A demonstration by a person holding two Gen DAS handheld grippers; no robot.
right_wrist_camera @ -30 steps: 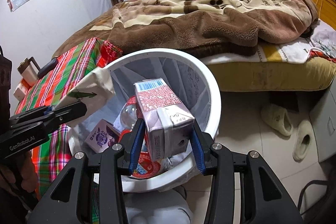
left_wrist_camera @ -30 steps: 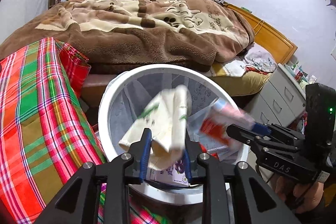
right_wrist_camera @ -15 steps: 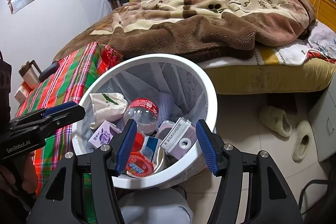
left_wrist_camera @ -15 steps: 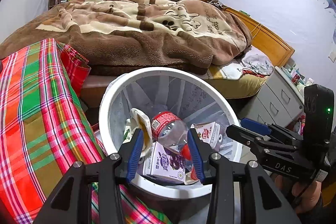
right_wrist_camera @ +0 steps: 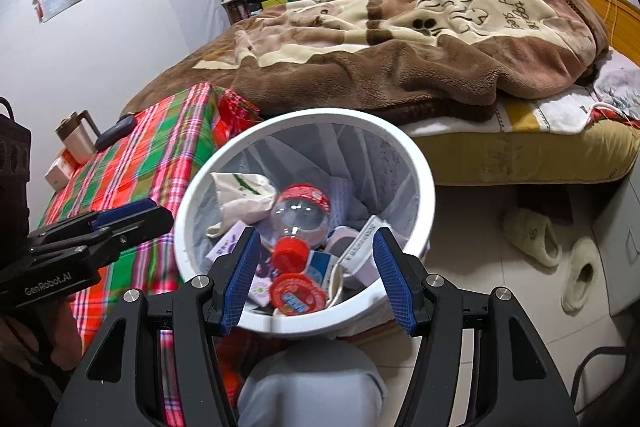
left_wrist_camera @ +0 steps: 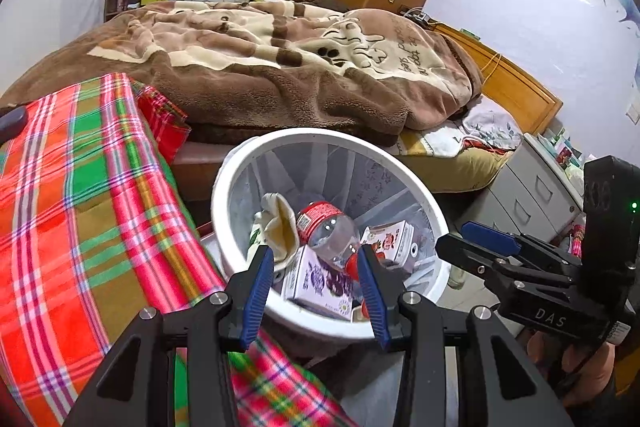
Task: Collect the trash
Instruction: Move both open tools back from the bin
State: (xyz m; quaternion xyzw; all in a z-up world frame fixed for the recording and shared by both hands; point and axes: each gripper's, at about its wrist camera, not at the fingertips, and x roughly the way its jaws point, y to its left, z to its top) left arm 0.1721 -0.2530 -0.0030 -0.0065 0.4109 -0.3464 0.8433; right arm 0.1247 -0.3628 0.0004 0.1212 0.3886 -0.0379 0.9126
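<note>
- While both tools hang above the bin [right_wrist_camera: 416, 163], left gripper [left_wrist_camera: 316, 283] and right gripper [right_wrist_camera: 316, 279] stand spread, holding nothing.
- Trash lies inside the bin: bottle [right_wrist_camera: 298, 215], paper bag [right_wrist_camera: 244, 195], purple carton [left_wrist_camera: 316, 281], white carton [left_wrist_camera: 390, 237], red lid [right_wrist_camera: 294, 293].
- Bin sits between plaid cloth [left_wrist_camera: 80, 211] and bed [right_wrist_camera: 400, 39].
- Risk, as judged: the load is heaped toward the near rim; a knock from either tool could tip the bin or spill the lid.
</note>
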